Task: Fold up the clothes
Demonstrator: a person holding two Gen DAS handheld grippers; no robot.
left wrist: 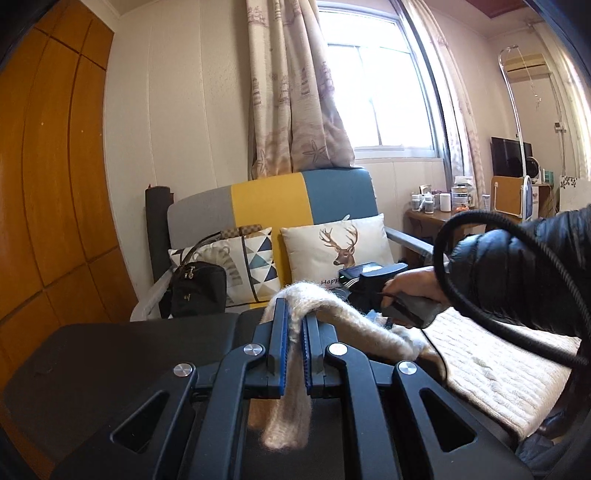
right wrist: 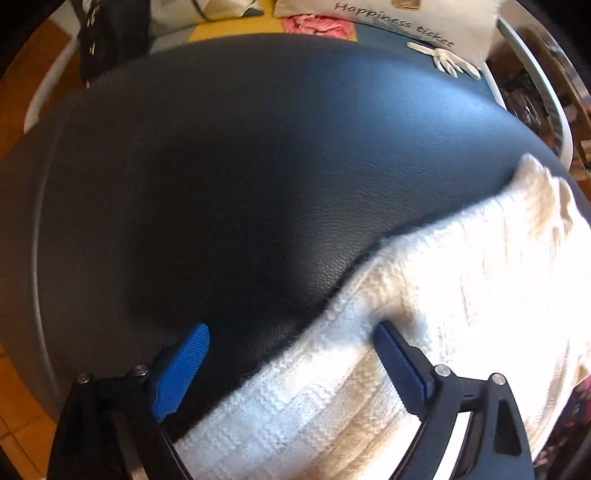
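A cream knit sweater [right wrist: 424, 295] lies on a black leather surface [right wrist: 221, 166], covering its right part. In the left wrist view my left gripper [left wrist: 293, 332] is shut on a fuzzy cream strip of the sweater [left wrist: 332, 306], which arches up over the fingers and runs right toward the flat part of the garment [left wrist: 498, 369]. In the right wrist view my right gripper [right wrist: 291, 328] is open just above the sweater's hem. Its left pad [right wrist: 183, 369] is over bare leather and its right pad [right wrist: 400, 365] over the knit. A hand in a black puffer sleeve [left wrist: 517, 266] holds the right gripper's handle [left wrist: 413, 310].
Behind the leather surface stands a sofa [left wrist: 266, 199] with a deer cushion [left wrist: 336, 247], a patterned cushion [left wrist: 251, 262] and a black bag [left wrist: 199, 288]. A pink cloth [right wrist: 317, 24] and a white glove [right wrist: 447, 61] lie at the far edge. A black cable [left wrist: 461, 295] loops near the sleeve.
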